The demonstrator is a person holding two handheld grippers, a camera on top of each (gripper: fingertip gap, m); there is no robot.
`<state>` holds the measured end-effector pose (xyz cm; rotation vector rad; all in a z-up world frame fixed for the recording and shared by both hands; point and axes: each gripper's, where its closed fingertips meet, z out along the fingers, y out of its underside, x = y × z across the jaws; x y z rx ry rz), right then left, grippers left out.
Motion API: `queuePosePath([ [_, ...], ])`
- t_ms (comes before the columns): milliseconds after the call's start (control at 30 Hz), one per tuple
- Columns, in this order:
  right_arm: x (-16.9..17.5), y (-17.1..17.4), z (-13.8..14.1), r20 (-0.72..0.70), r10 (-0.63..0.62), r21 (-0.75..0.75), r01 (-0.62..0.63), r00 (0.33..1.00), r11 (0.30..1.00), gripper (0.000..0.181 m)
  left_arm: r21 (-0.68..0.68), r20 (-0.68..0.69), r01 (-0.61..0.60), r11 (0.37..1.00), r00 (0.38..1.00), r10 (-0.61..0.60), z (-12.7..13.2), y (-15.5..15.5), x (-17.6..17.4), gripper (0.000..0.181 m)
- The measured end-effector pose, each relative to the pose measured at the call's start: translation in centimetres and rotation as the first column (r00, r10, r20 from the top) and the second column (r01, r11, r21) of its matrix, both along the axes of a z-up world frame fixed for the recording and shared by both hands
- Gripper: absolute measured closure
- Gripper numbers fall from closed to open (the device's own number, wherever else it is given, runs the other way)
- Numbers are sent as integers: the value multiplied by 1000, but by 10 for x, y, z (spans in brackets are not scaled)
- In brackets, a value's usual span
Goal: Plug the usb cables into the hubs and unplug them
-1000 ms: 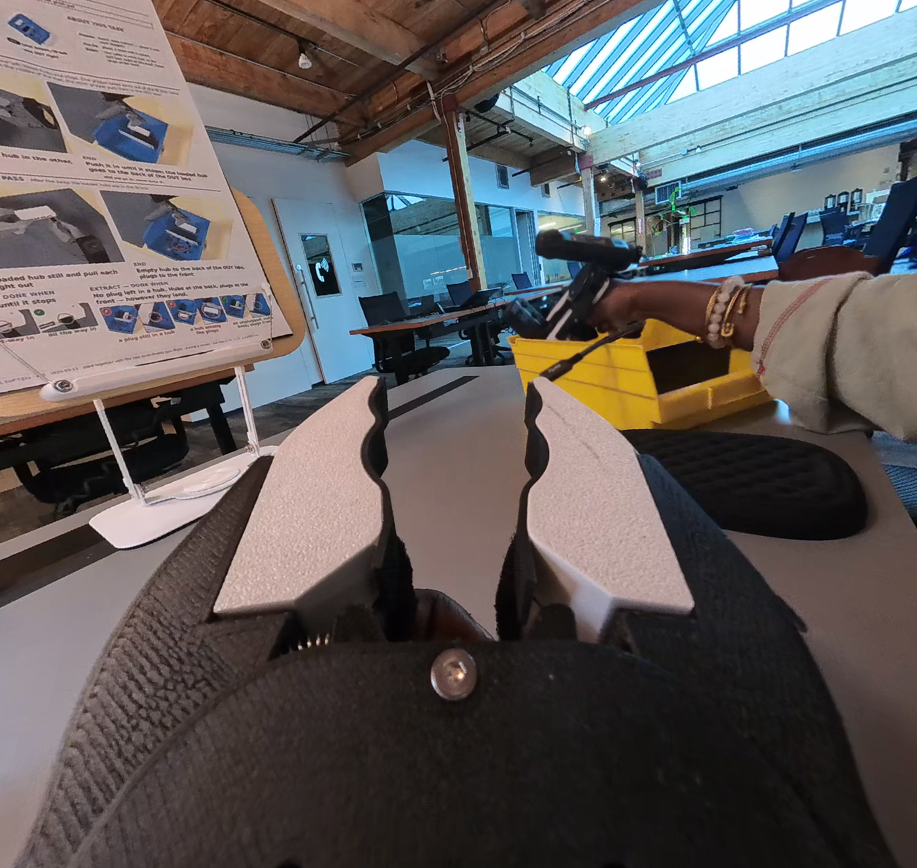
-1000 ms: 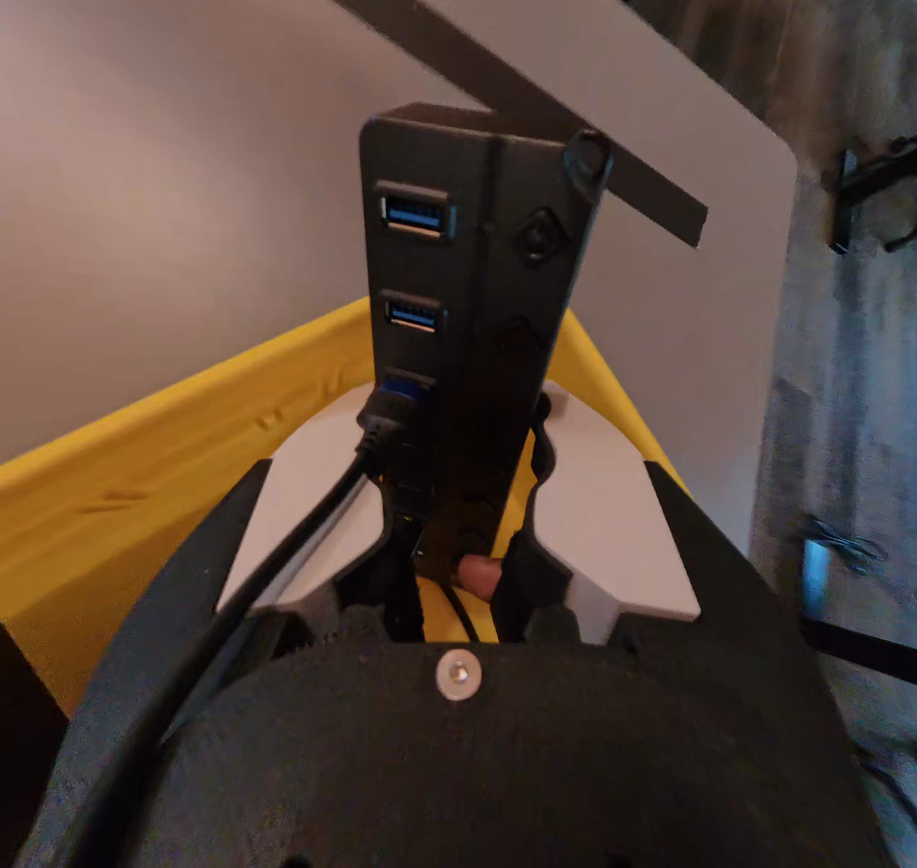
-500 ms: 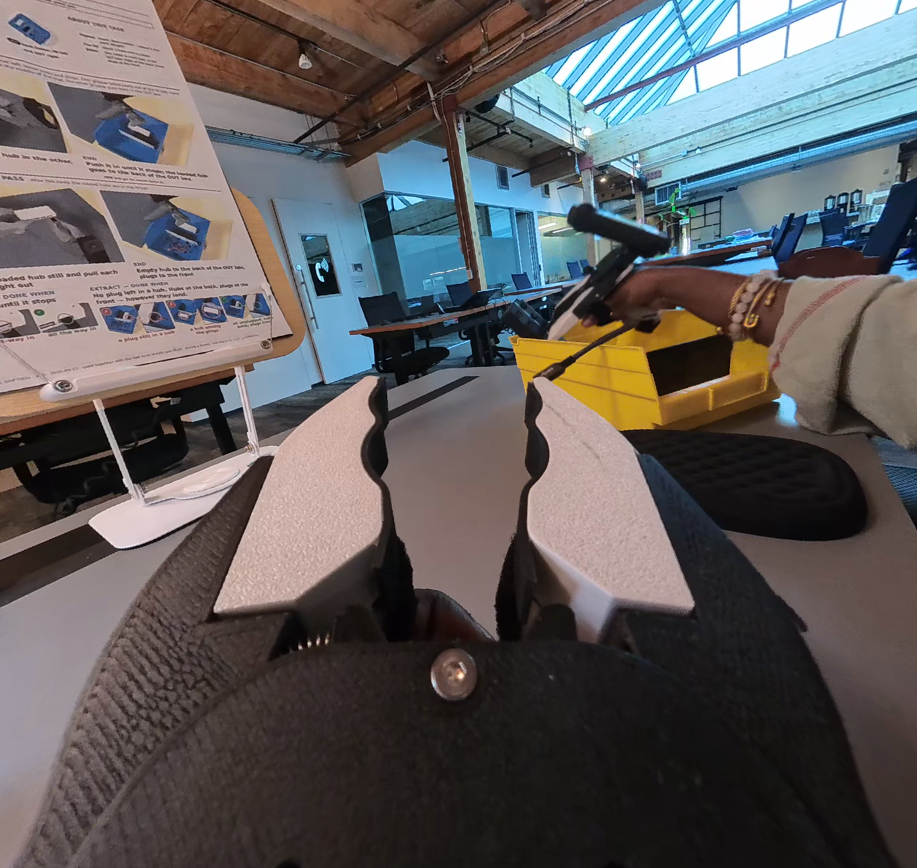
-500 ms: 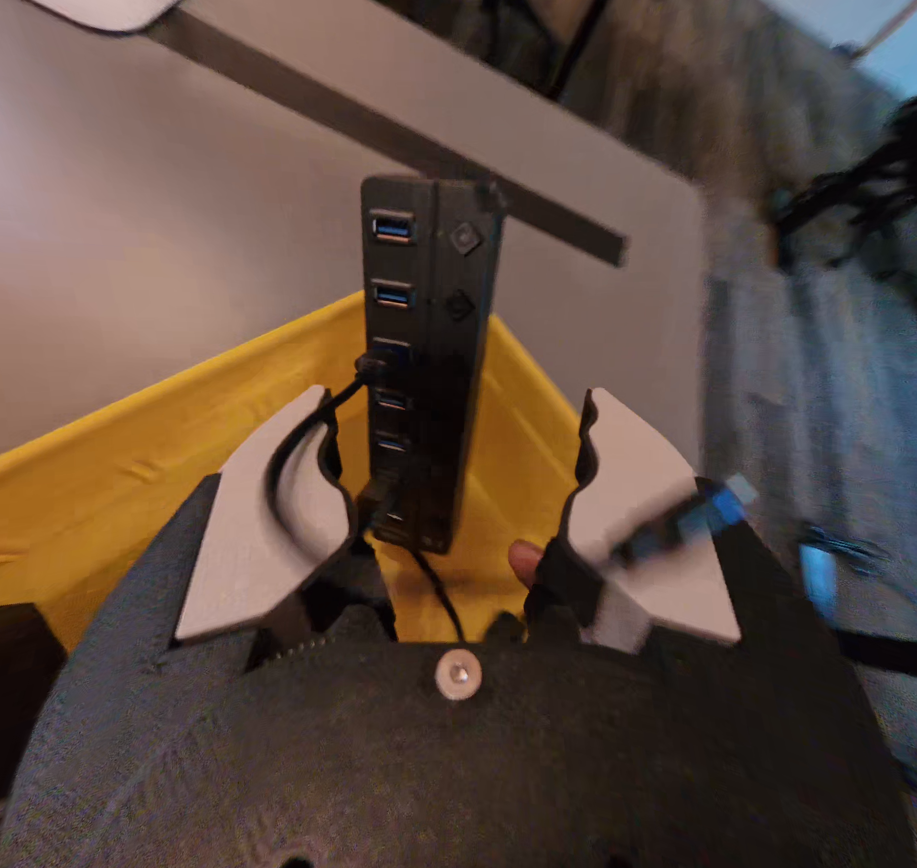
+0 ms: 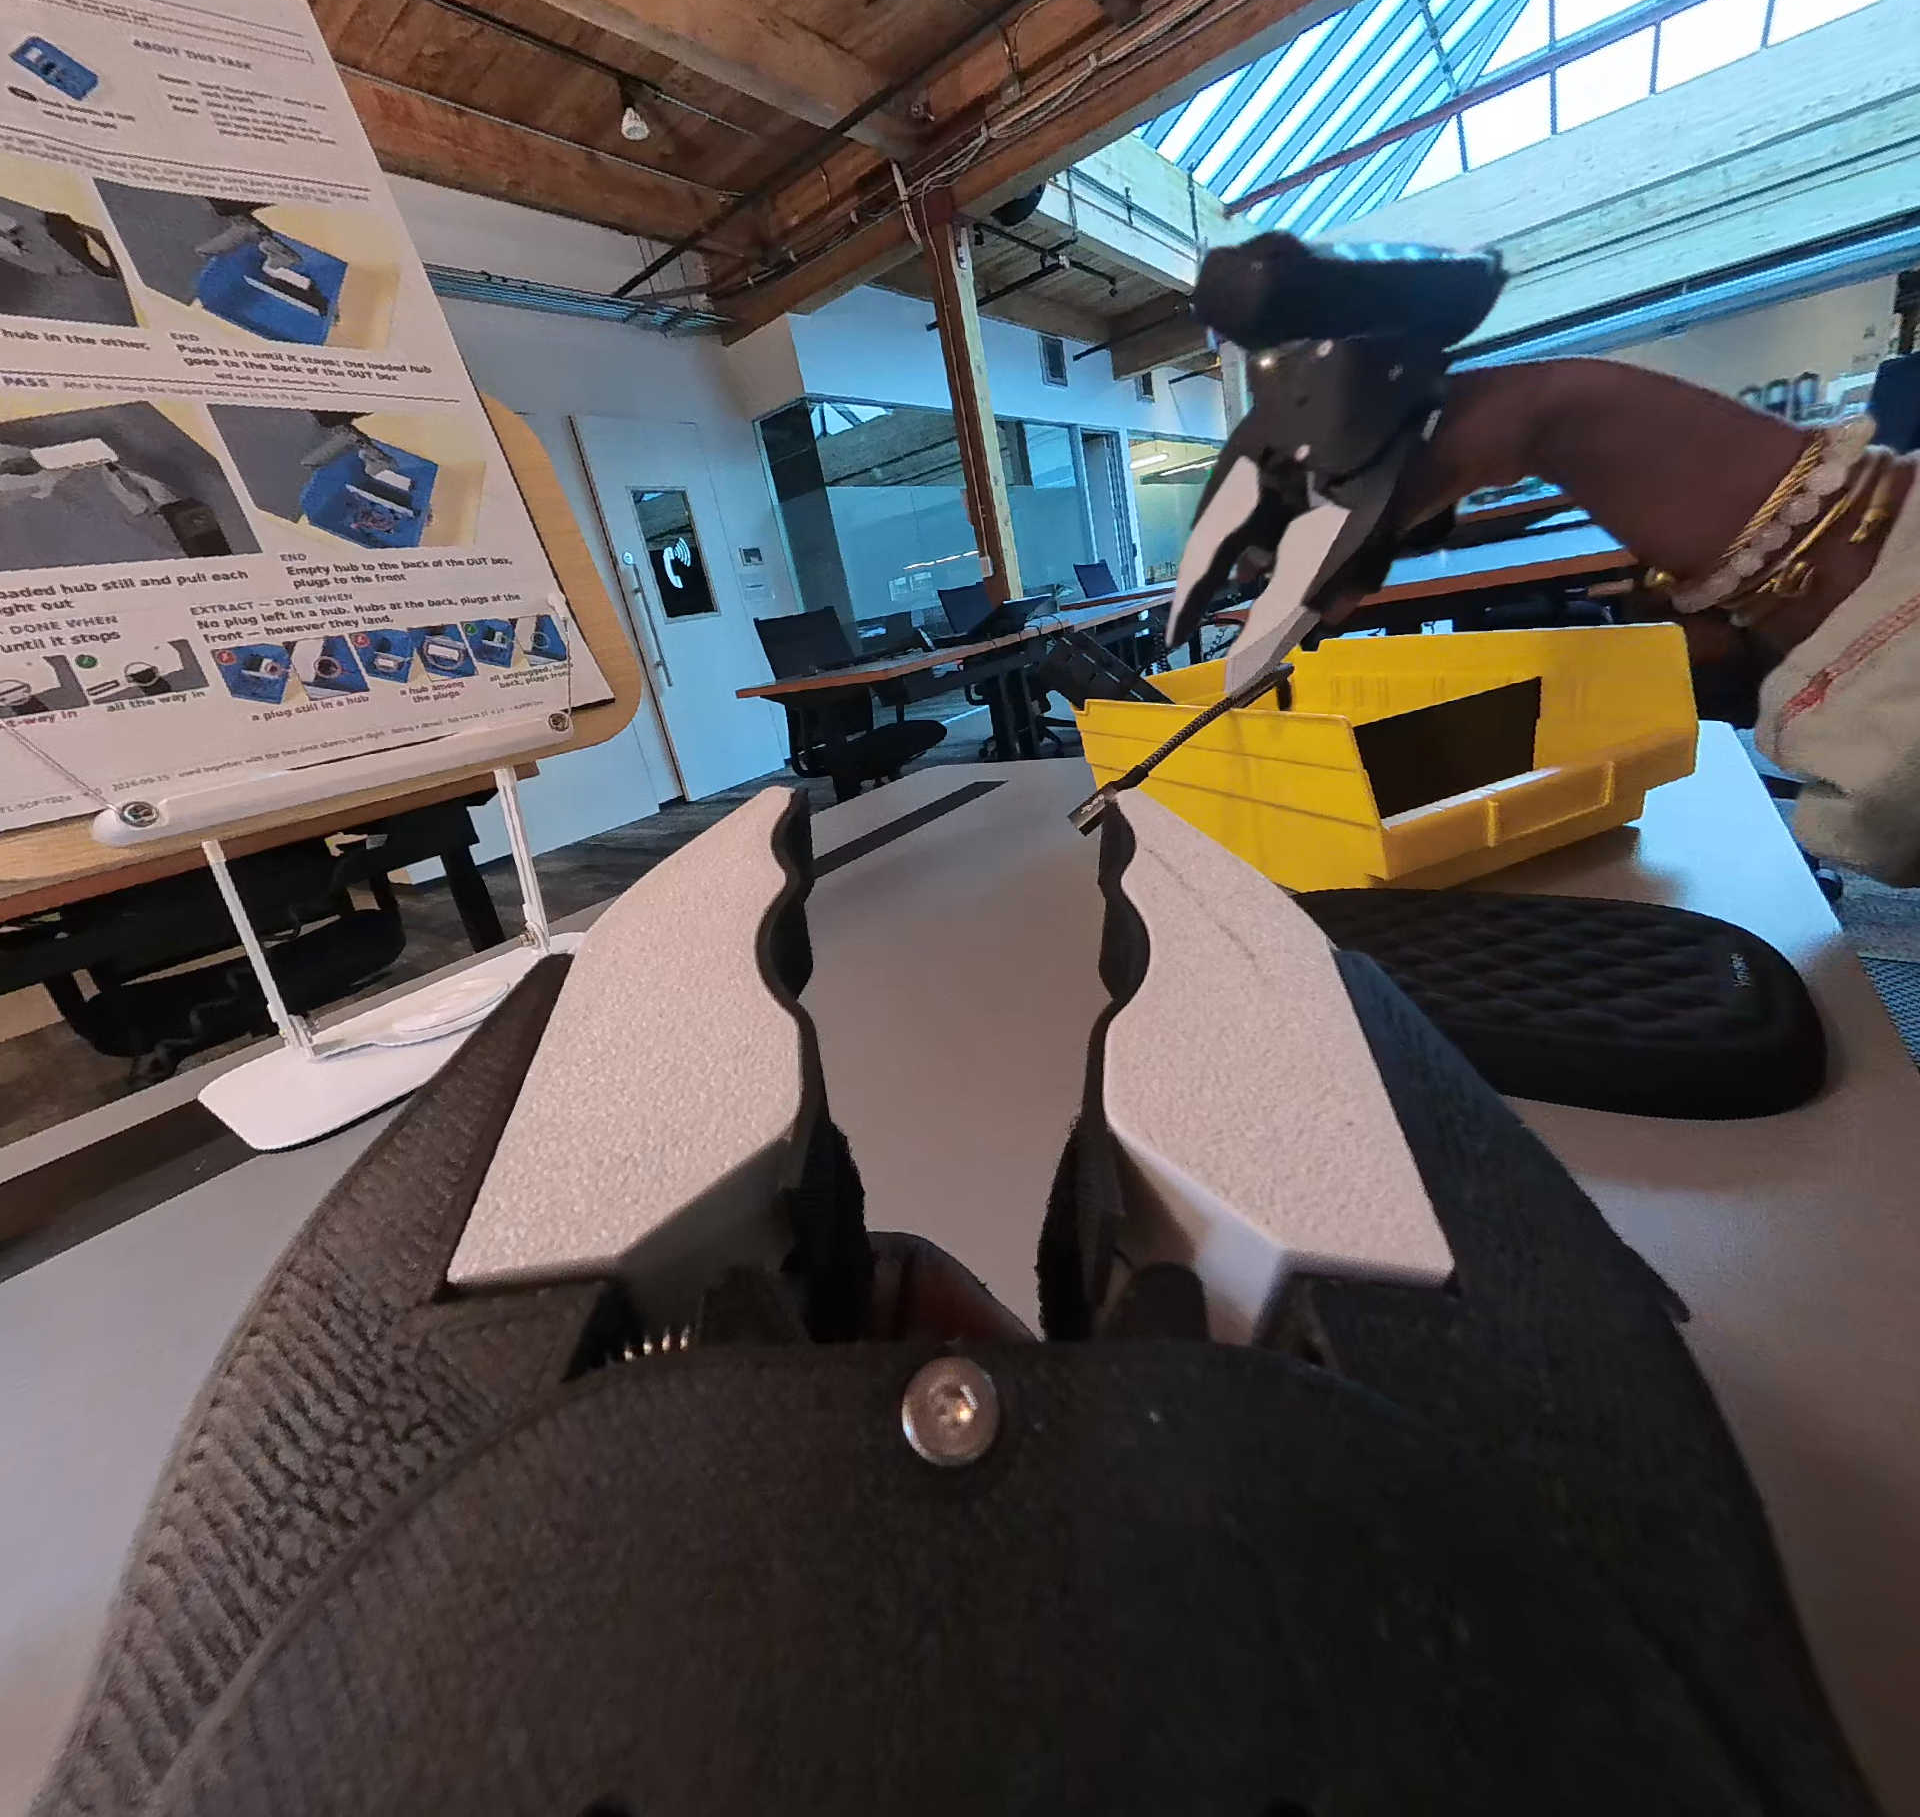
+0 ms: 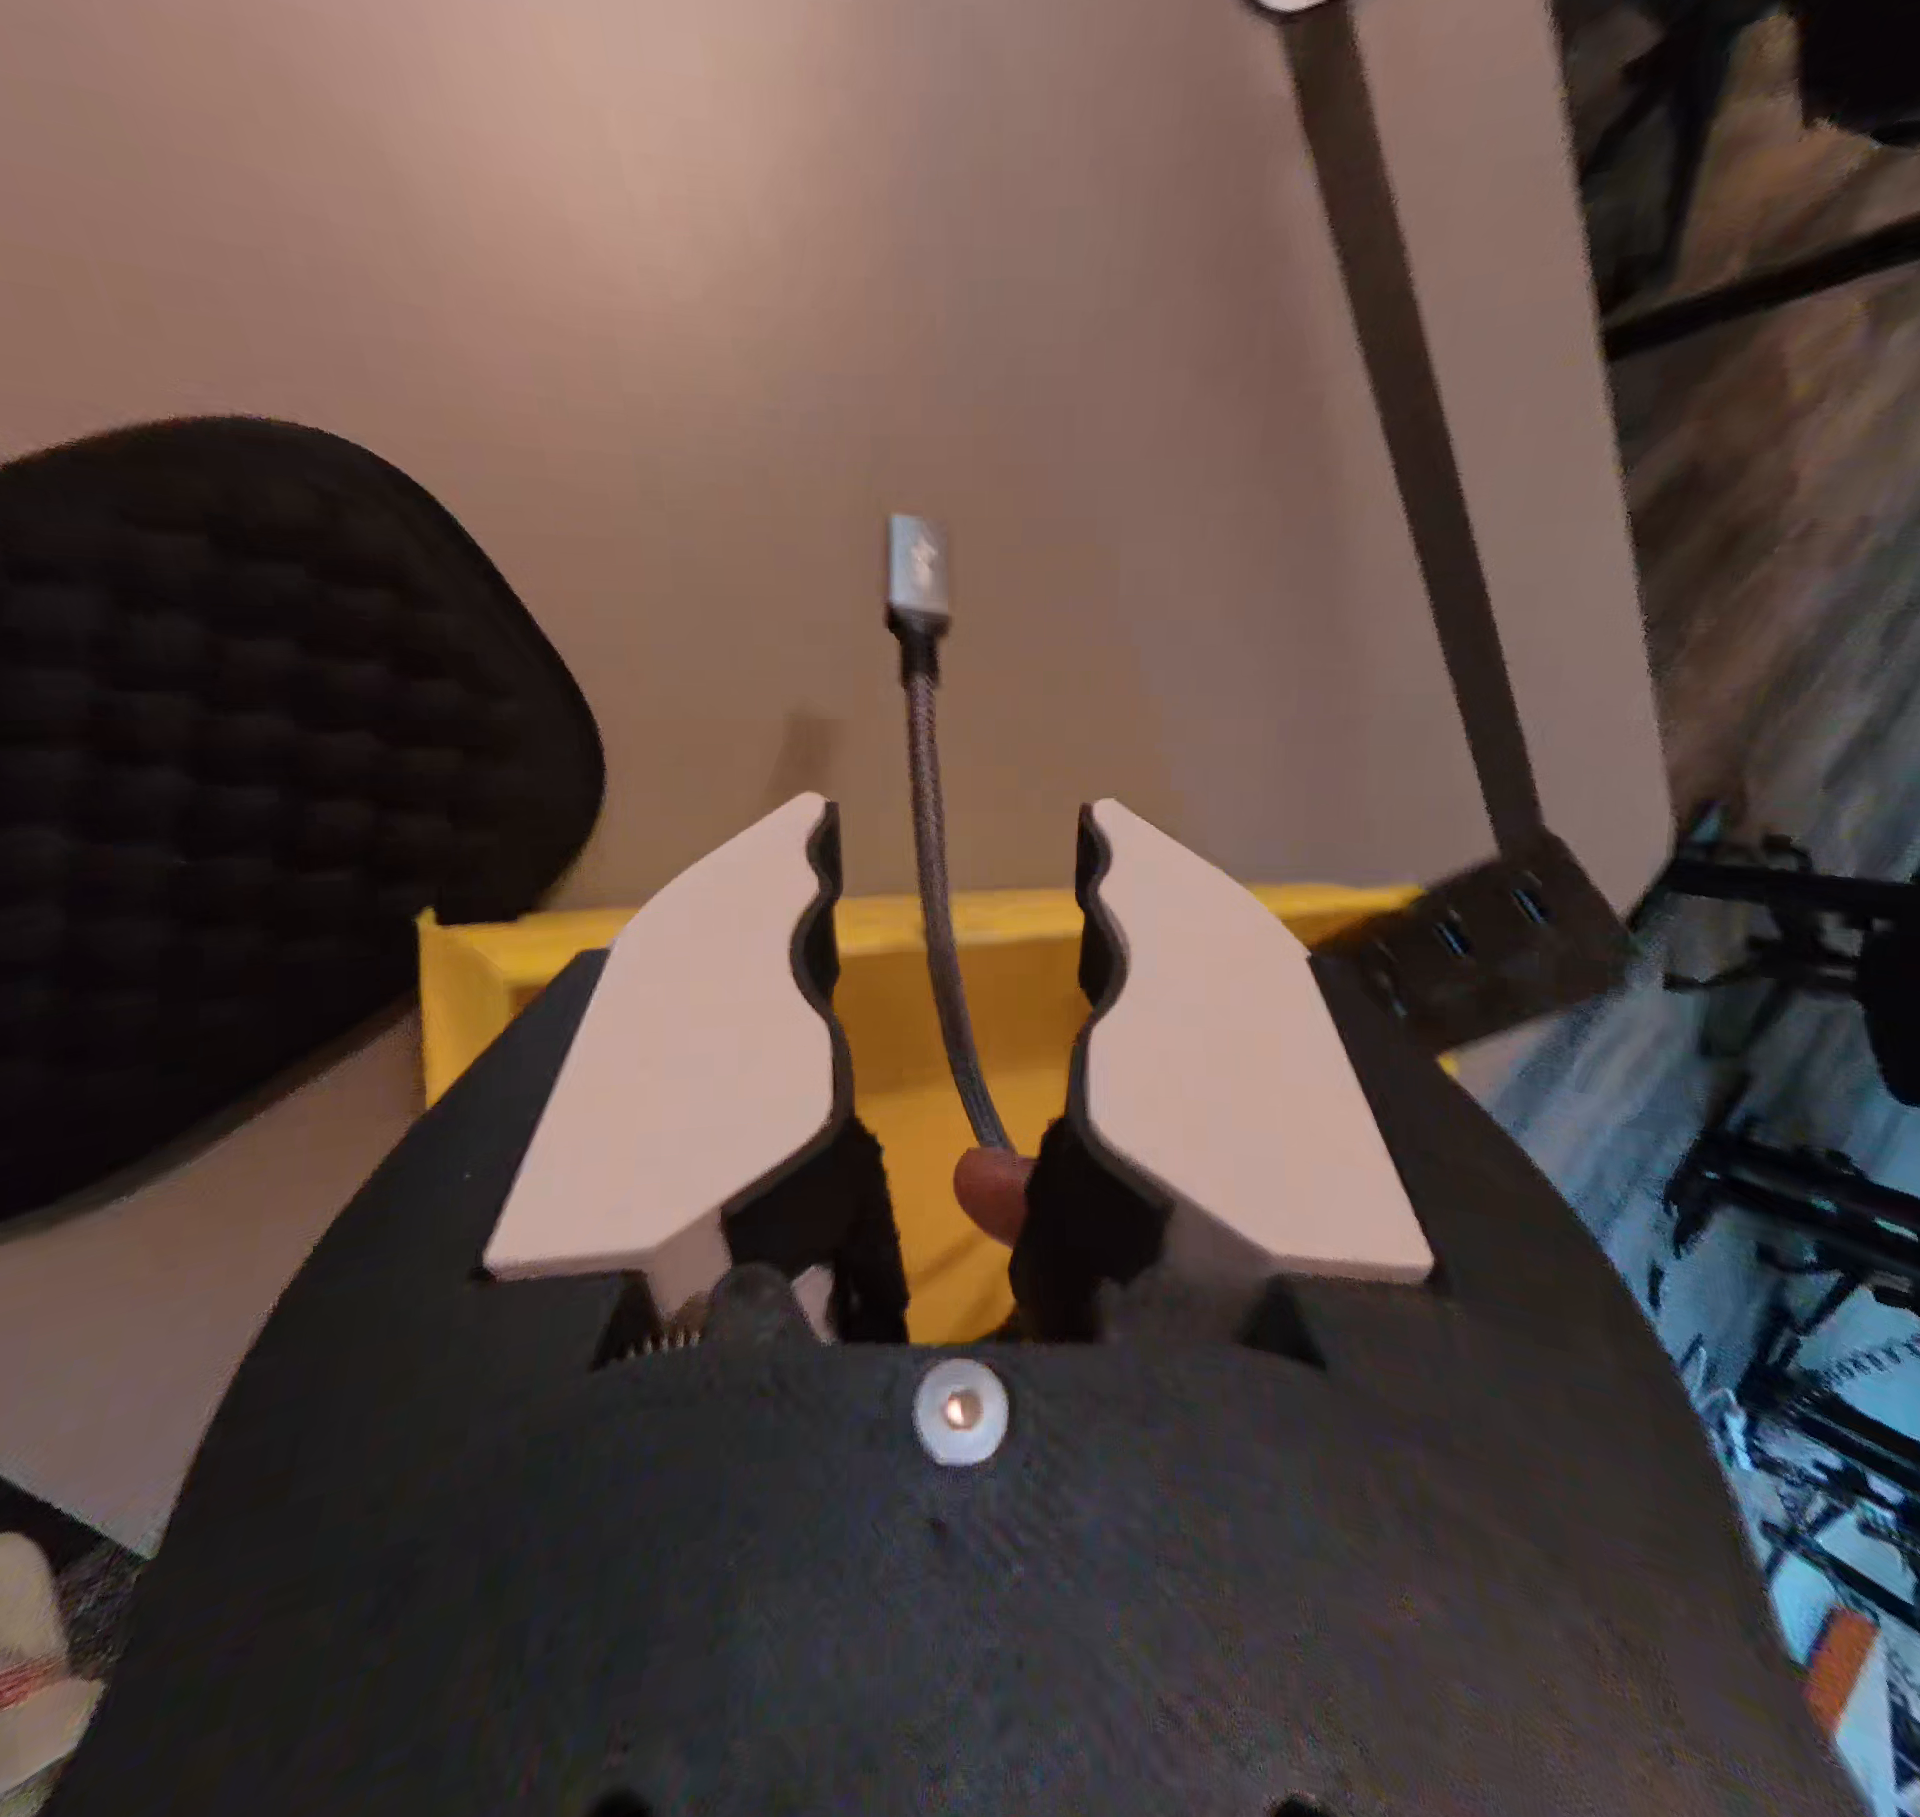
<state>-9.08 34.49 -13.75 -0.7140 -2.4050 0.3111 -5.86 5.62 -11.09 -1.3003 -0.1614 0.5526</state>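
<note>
Grey table [image 5: 935, 957]. Instruction board [image 5: 239, 396] on a white stand [image 5: 343, 1071] at the left edge. Black quilted pad [image 5: 1579, 1009] lies flat, just beside the yellow bin [image 5: 1299, 811]. Behind: office desks, black chairs [image 5: 831, 666], wooden ceiling, skylight.

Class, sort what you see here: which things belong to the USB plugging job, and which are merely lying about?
Job:
braided cable
black hub
yellow bin
right gripper
left gripper

Lying about:
black pad
instruction board
</note>
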Motion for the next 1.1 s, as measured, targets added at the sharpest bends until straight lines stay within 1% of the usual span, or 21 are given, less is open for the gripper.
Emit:
queuePosePath([
  [33,-4,-7,-8,34,7,8,-7,999,1000,138,0,0,0,1000,1000,0,0,0,0,128],
  [100,-13,-2,-26,97,-36,105,26,995,994,142,-2,-2,0,1000,1000,0,0,0,0,128],
  [133,-16,4,-32,115,-49,159,31,992,987,157,-1,-2,0,1000,1000,0,0,0,0,128],
  [167,-18,6,-36,120,-44,170,23,992,985,162,0,-1,0,1000,1000,0,0,0,0,128],
  [200,-21,7,-33,91,-49,138,36,995,990,166,2,0,0,1000,1000,0,0,0,0,128],
  [267,-28,18,-12,-39,-121,-6,121,992,993,175,4,1,-1,1000,1000,1,0,-1,0,128],
  [300,-29,26,2,-116,-171,-105,159,978,982,175,4,2,-1,1000,1000,1,0,-1,0,128],
  [367,-24,55,30,-238,-323,-314,242,916,918,176,5,4,1,1000,1000,-1,0,-1,0,128],
  [400,-17,72,35,-245,-399,-386,288,884,876,176,4,3,3,1000,1000,-3,0,-1,0,128],
  [467,3,105,20,-152,-512,-421,413,845,807,175,-3,-2,2,1000,1000,-2,0,0,1,128],
  [533,23,130,-12,-26,-589,-355,543,808,761,174,-10,-4,2,1000,1000,-2,-1,1,1,128],
  [600,38,134,-47,128,-570,-262,582,812,770,174,-12,-4,-1,1000,1000,1,-1,1,1,128],
  [667,48,135,-73,230,-540,-145,577,810,804,175,-11,-4,-2,1000,1000,2,-1,1,1,128],
  [733,57,132,-86,305,-507,-62,548,806,834,173,-8,-1,-4,1000,1000,4,-1,0,0,128],
  [767,60,128,-88,335,-489,-56,535,806,843,164,-7,0,-4,1000,1000,4,-1,0,0,128],
  [800,60,125,-85,344,-478,-73,530,808,845,153,-5,2,-5,1000,1000,5,-1,0,-1,128],
  [833,57,123,-79,334,-476,-116,536,814,836,138,-4,3,-5,1000,1000,5,-1,-1,-1,128],
  [900,52,114,-59,317,-466,-241,546,826,803,118,-3,4,-4,1000,1000,4,-1,-1,-1,128],
  [967,42,112,-31,227,-475,-333,527,850,782,118,-6,2,-4,1000,1000,4,-1,0,-1,128],
  [1000,38,112,-17,174,-475,-353,505,863,788,118,-8,0,-4,1000,1000,4,-1,0,0,128],
  [1100,19,105,18,-7,-398,-349,371,917,861,119,-9,-3,-4,1000,1000,4,-1,0,0,128],
])
